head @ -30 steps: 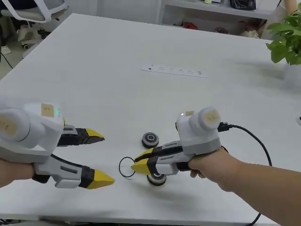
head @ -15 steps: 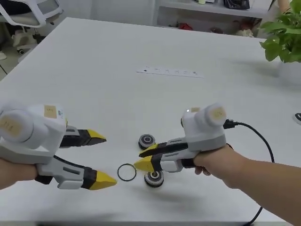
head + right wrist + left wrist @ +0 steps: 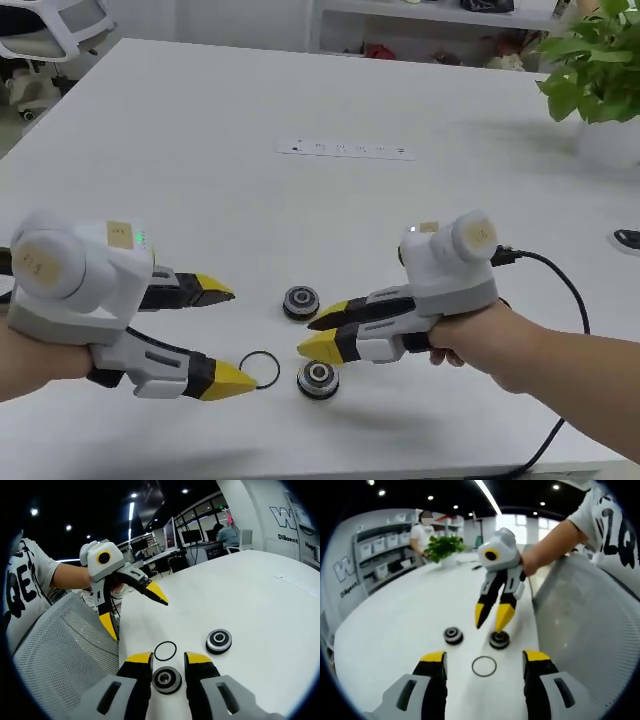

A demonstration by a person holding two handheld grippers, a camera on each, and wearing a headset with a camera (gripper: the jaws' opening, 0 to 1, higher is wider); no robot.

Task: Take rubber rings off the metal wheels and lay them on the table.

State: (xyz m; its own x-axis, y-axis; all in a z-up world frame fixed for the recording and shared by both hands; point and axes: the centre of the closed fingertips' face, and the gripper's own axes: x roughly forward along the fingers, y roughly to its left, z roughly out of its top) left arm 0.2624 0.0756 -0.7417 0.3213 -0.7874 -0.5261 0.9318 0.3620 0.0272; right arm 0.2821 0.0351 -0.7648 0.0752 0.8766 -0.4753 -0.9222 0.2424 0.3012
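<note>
**Left gripper** (image 3: 235, 335) and **right gripper** (image 3: 310, 335): white moulded housings, black fingers (image 3: 225, 380) tipped in yellow. The left housing carries a tan label (image 3: 120, 232) and a green lamp (image 3: 141, 238). A black cable (image 3: 560, 285) leaves the right housing. The person wears a white T-shirt (image 3: 615, 525) with black lettering.

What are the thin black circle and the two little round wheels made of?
The ring, lying flat on the table, looks like black rubber: dull, smooth and very thin. The near wheel and the far wheel look like metal, with shiny silvery-grey middles. The dark bands around them might be rubber, but that is hard to tell.
</note>
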